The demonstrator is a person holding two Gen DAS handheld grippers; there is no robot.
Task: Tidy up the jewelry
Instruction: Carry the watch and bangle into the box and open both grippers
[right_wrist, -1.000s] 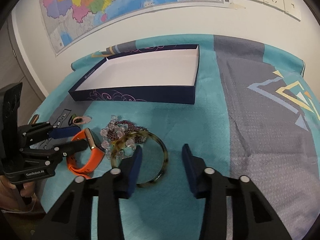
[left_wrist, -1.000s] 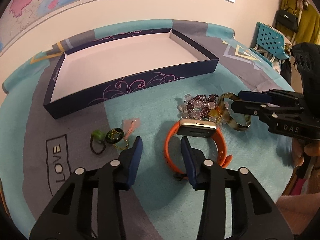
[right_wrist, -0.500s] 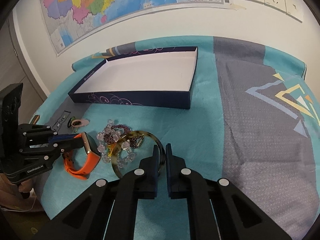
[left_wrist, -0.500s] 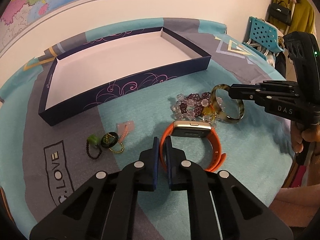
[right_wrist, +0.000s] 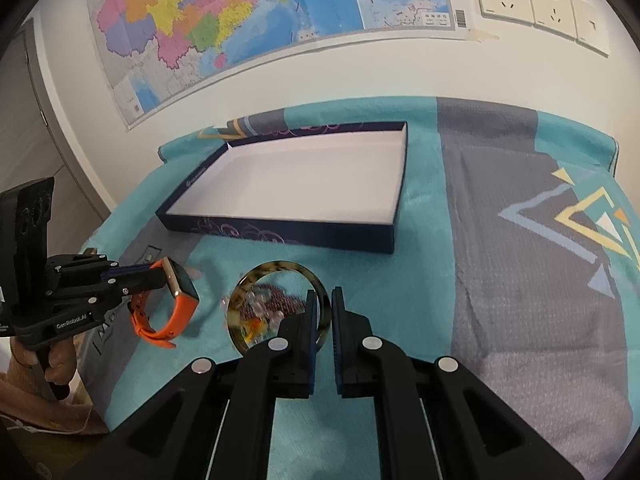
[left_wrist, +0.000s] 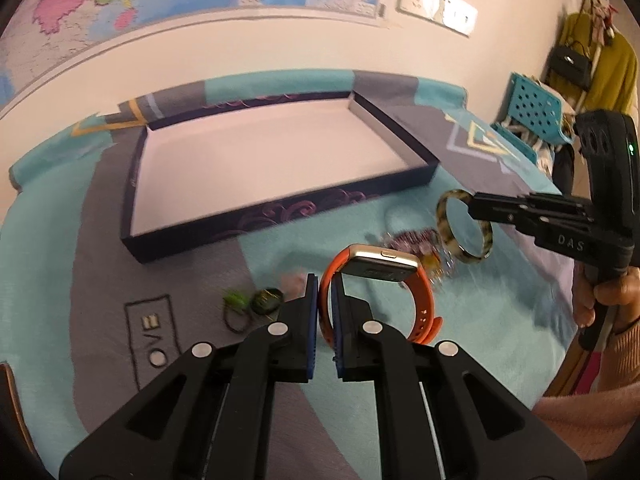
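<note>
Nothing lies in the box [right_wrist: 288,178] beyond both grippers yet. The left gripper [left_wrist: 326,300] is clamped on the orange smartwatch's [left_wrist: 380,280] strap, the right gripper [right_wrist: 320,312] on the tortoiseshell bangle [right_wrist: 276,268]; both are lifted. Beaded bracelets [right_wrist: 276,302] and small trinkets [left_wrist: 256,300] remain on the cloth below them.

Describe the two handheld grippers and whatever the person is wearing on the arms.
Both are black plastic two-finger tools with blue pads and silver round screw heads. The left gripper carries white "GenRobot.AI" lettering on its side; the right gripper reads "DAS", and a small green light glows on its upright black housing. The person's sleeves are pinkish ribbed knit.
</note>
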